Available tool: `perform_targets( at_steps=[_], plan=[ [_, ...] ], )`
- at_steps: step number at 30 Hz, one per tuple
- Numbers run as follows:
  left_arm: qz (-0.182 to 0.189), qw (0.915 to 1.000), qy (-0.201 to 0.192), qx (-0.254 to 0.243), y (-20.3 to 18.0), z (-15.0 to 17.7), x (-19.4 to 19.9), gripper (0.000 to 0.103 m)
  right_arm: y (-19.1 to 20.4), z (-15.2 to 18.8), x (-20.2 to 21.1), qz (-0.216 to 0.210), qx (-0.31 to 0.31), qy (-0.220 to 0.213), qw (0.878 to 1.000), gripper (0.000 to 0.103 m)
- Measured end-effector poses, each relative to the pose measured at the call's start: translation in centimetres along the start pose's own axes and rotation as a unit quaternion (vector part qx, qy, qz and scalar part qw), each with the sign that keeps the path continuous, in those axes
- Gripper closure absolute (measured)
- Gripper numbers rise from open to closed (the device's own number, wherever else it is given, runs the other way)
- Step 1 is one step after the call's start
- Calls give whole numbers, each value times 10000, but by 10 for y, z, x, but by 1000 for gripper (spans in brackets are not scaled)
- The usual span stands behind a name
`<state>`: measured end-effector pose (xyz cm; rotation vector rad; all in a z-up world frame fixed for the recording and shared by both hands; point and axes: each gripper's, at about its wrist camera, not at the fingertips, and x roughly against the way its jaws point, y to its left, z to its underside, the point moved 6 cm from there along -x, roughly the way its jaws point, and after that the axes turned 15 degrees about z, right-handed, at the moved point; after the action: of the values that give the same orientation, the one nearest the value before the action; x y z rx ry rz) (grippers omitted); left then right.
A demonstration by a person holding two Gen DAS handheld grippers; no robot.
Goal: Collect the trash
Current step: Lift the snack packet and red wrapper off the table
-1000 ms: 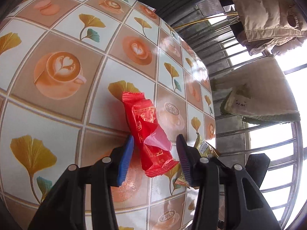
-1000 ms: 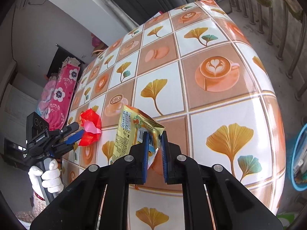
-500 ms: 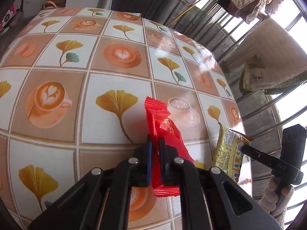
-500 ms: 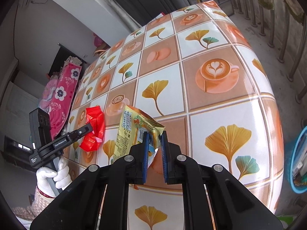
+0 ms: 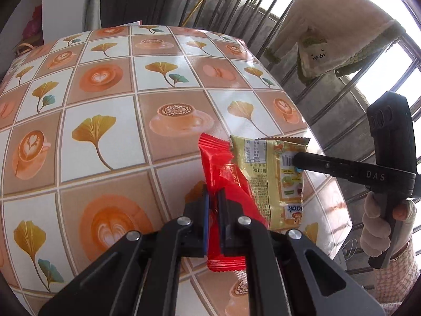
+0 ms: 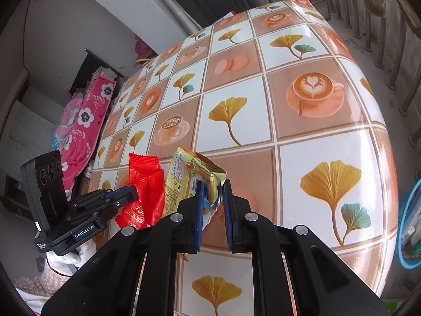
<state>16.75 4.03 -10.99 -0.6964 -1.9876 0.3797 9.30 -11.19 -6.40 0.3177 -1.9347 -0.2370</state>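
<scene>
— Above the glossy table covering (image 5: 105, 121) printed with ginkgo leaves and coffee cups, what does each tool hold?

— The left gripper (image 5: 213, 205) is clamped on a crinkly red foil wrapper (image 5: 223, 176), long axis running up and away from its pads. Just right of it, the right gripper (image 6: 213, 197), jaws just eased slightly, pinches a yellow-gold plastic snack packet (image 6: 184, 179), standing upright.

— Touching the table?

— Both are lifted above it.

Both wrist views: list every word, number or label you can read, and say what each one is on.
"DAS": side of the black right gripper.
"GenRobot.AI": side of the black left gripper.
"16g", seen upside down: yellow foil snack wrapper.
"aak", partly cut off, inverted: same wrapper's lower end.
Wrapper's fine print, barcode digits; gold print on red plastic wrapper; embroidery on hanging cream towel: unreadable.
</scene>
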Motion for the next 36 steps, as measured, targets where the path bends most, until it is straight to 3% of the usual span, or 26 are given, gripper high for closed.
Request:
perform_targets(
  at_steps=[8,15,26,36],
  plan=[
    [-154,9999,53,-33,3,6,-9,98,-1,10,-10,-153,-216,196,9995,74],
    [-330,9993,51,-196,-1,5,-11,98,-2,17,-13,-362,-434,259,9981,74],
    [-484,9984,-13,-296,-2,5,-10,98,-5,19,-15,-393,-591,300,9970,95],
    [-592,9965,-233,-543,-14,0,3,98,-9,13,-7,-215,-547,106,9982,98]
  ],
)
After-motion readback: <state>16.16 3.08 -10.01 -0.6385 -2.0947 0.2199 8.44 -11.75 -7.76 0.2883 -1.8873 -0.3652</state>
